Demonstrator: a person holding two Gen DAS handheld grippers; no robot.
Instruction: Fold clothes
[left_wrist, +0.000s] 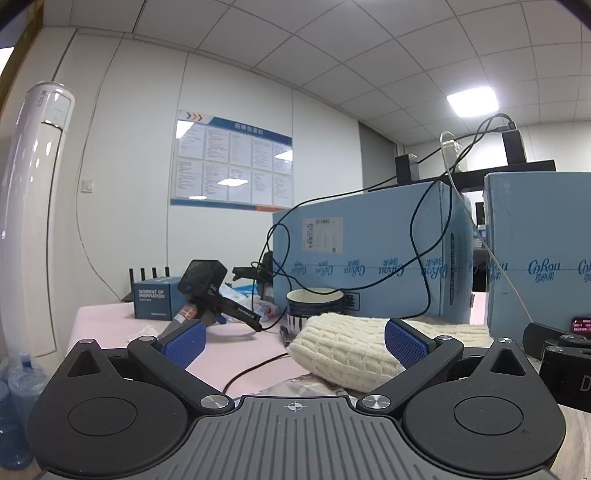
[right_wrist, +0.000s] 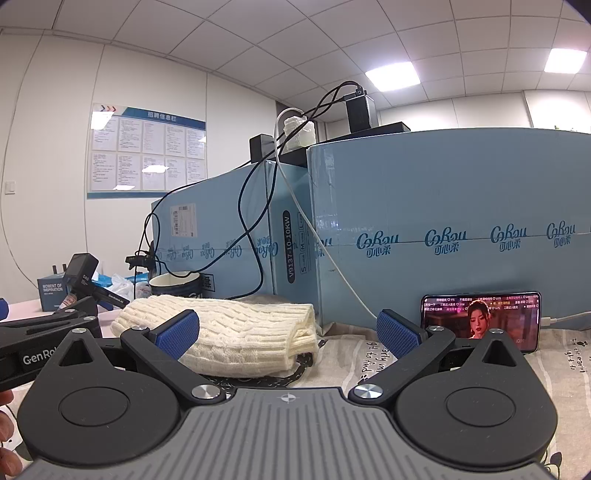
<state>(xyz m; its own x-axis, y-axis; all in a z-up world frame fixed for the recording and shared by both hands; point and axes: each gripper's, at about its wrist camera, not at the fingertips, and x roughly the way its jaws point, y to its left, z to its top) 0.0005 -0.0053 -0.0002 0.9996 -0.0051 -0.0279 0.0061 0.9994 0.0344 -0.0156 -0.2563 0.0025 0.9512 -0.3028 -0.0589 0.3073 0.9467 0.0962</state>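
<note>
Right wrist | right hand-held gripper (right_wrist: 288, 332) wide | sweater (right_wrist: 236, 332) edge between fingers | left hand-held gripper (left_wrist: 293, 338) wide

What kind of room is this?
Probably an office: a blue-bordered wall notice board, a white tiled ceiling with light panels, and large pale-blue cardboard boxes behind a folded cream knitted sweater.

Bright, even office light from recessed ceiling panels (right_wrist: 391, 74), cool bluish cast, panel glare mirrored on the glossy notice board (left_wrist: 232, 162), soft faint shadows below the panels, strong fisheye bending of walls, dark vignetted corners, focus sharp throughout.
</note>
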